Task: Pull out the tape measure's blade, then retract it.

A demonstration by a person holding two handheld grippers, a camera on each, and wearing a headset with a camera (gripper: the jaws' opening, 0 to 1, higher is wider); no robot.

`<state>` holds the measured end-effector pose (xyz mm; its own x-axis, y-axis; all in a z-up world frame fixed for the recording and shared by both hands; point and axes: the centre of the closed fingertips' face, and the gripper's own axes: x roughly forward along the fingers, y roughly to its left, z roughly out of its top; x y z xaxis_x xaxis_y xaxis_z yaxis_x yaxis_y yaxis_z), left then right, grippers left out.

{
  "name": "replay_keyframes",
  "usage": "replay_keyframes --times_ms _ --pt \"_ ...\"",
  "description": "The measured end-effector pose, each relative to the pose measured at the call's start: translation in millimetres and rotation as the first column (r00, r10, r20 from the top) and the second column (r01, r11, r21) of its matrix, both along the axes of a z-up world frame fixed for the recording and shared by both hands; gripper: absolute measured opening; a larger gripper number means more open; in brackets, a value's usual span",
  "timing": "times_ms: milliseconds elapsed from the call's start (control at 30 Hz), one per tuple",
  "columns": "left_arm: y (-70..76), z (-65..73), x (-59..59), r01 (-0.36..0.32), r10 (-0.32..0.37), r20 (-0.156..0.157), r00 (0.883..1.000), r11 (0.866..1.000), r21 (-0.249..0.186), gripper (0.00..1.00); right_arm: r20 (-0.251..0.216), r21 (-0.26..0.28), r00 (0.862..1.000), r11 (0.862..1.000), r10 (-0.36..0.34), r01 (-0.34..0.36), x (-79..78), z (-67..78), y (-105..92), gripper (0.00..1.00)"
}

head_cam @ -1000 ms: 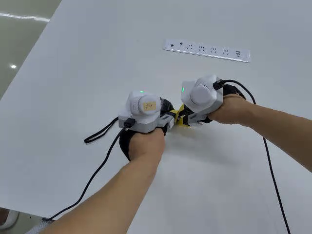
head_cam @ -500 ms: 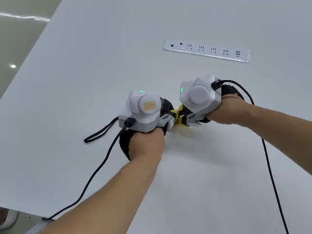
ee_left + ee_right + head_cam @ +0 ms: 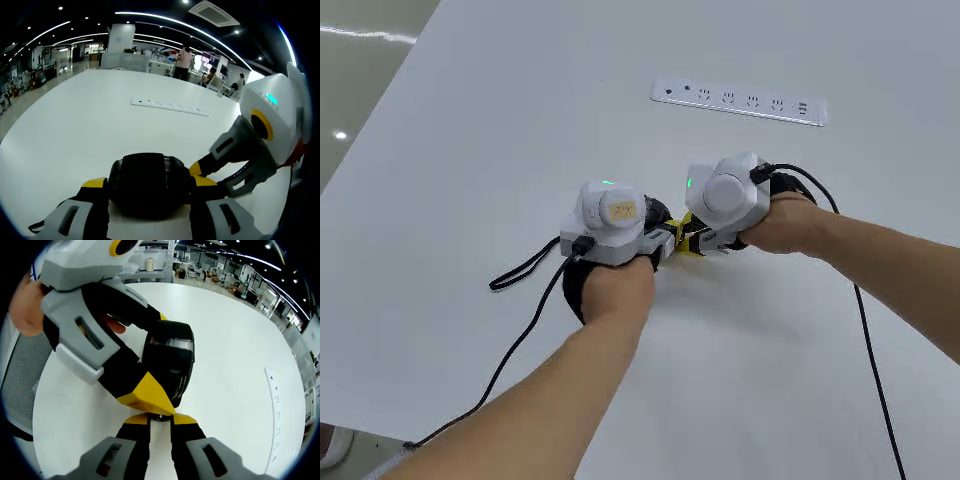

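- Black tape measure (image 3: 145, 175), low over the white tabletop (image 3: 520, 120), is clamped across its case by the fingers of the left gripper (image 3: 149, 186).
- Right gripper (image 3: 160, 420): fingers narrow, pinched at the case's mouth, apparently on the blade tip.
- We judge a good pull is straight, level and away from the case, with no twist.
- Mouth faces the right gripper. We judge the blade's long axis runs gripper to gripper.

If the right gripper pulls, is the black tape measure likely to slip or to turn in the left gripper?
The tape measure has a rounded, smooth-looking case, so it may turn slightly. The left gripper clamps both its sides with its fingers, so it will probably hold. It looks compact and rigid, unlikely to deform.
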<state>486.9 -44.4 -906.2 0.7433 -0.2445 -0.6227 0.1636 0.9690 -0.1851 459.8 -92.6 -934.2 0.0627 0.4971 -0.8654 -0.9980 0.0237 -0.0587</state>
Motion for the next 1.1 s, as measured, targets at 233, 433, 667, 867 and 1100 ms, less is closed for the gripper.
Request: replay_keyframes --times_ms 233,433,667,867,1100 --pt "0.5 1.0 0.1 -0.005 0.005 0.000 1.000 1.000 -0.016 0.64 0.018 -0.012 1.000 1.000 0.006 -0.006 1.4 -0.5 -0.5 0.15" --pt "-0.1 0.8 -0.5 0.009 -0.009 -0.001 1.000 1.000 -0.003 0.64 0.031 -0.013 0.999 1.000 -0.007 0.007 3.6 -1.8 -0.5 0.16" --pt "-0.3 1.7 -1.4 0.015 -0.015 0.004 1.000 1.000 -0.002 0.66 0.038 -0.018 0.999 0.999 -0.034 0.035 3.5 -4.2 -3.6 0.17" --pt "-4.3 4.4 -3.3 0.029 -0.029 0.011 1.000 1.000 -0.009 0.71 0.031 0.000 0.995 0.996 -0.093 0.093 2.9 -4.2 -8.2 0.18" --pt "-1.1 5.8 -8.3 0.032 -0.032 0.002 0.999 0.999 0.002 0.72 0.013 0.037 0.986 0.986 -0.166 0.165 -0.8 0.8 -7.2 0.22"
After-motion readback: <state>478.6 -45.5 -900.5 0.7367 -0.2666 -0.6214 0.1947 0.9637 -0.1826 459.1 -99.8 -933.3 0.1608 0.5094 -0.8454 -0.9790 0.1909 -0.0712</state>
